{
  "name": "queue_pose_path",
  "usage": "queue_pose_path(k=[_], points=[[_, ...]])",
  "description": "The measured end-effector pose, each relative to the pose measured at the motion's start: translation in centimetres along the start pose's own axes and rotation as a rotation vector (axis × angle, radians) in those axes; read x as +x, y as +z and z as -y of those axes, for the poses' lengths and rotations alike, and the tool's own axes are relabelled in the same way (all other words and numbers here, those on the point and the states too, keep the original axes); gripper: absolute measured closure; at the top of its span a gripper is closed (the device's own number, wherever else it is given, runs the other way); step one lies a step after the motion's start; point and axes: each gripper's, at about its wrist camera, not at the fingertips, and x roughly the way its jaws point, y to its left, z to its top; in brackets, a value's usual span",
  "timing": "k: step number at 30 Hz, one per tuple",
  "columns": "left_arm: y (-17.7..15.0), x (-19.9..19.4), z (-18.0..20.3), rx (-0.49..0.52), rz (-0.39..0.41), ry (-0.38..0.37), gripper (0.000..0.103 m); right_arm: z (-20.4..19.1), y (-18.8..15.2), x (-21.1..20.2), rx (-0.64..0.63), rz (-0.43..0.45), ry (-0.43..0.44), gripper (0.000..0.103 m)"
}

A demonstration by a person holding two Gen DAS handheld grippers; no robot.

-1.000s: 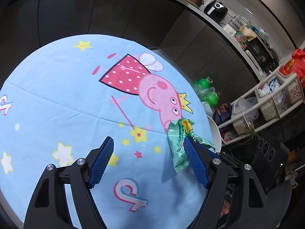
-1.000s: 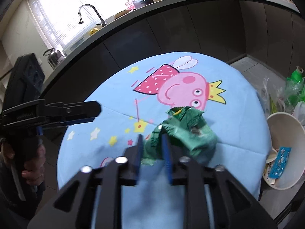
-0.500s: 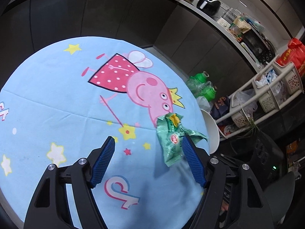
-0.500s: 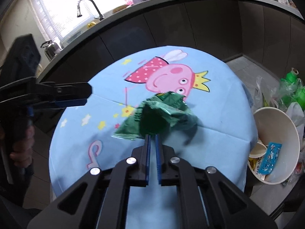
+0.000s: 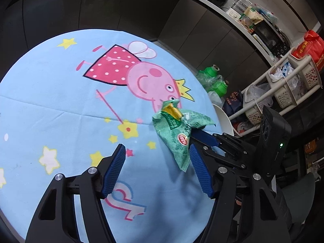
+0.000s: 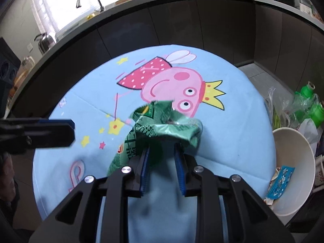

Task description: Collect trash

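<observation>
A crumpled green snack wrapper (image 6: 162, 125) hangs at the tips of my right gripper (image 6: 162, 151), above the round table with the blue cartoon-pig cloth (image 6: 232, 141). The right jaws stand parted, with the wrapper draped over their tips. In the left wrist view the wrapper (image 5: 178, 129) is lifted off the cloth, with the right gripper's blue finger behind it. My left gripper (image 5: 156, 156) is open and empty, just left of the wrapper. A white bin (image 6: 291, 141) with trash stands right of the table.
Green bottles in plastic bags (image 6: 307, 105) lie on the floor beyond the bin. A rack of white baskets (image 5: 283, 89) stands at the right. Dark cabinets and a counter (image 6: 182, 12) curve behind the table.
The right jaws were pressed tight on the wrapper half a second ago and now stand parted. The wrapper has risen off the cloth. The left gripper stayed open.
</observation>
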Motion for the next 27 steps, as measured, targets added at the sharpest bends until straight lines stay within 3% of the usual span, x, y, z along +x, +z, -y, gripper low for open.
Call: queue_pose_path(k=[2,3,4,17,22,27], points=[[0.1,-0.2,-0.9,-0.027,0.004,0.008,0.041,-0.4,-0.1,0.2,-0.047,0.000,-0.018,0.081],[0.1,-0.3,-1.4,-0.042,0.006,0.013,0.041,-0.6,-0.1,0.3,-0.066,-0.009,-0.025,0.096],[0.1,-0.3,-1.7,-0.054,0.008,0.015,0.041,-0.7,0.0,0.4,-0.077,-0.017,-0.012,0.098],[0.6,-2.5,-3.2,-0.113,0.073,0.008,0.036,-3.7,1.8,-6.3,-0.249,0.083,-0.130,0.099],[0.3,-3.2,-2.8,-0.103,0.084,0.005,0.036,-4.2,2.2,-9.1,-0.230,0.162,-0.119,0.099],[-0.2,-4.5,-3.0,-0.120,0.109,0.001,0.036,-6.9,3.0,-11.5,-0.343,0.251,-0.163,0.099]])
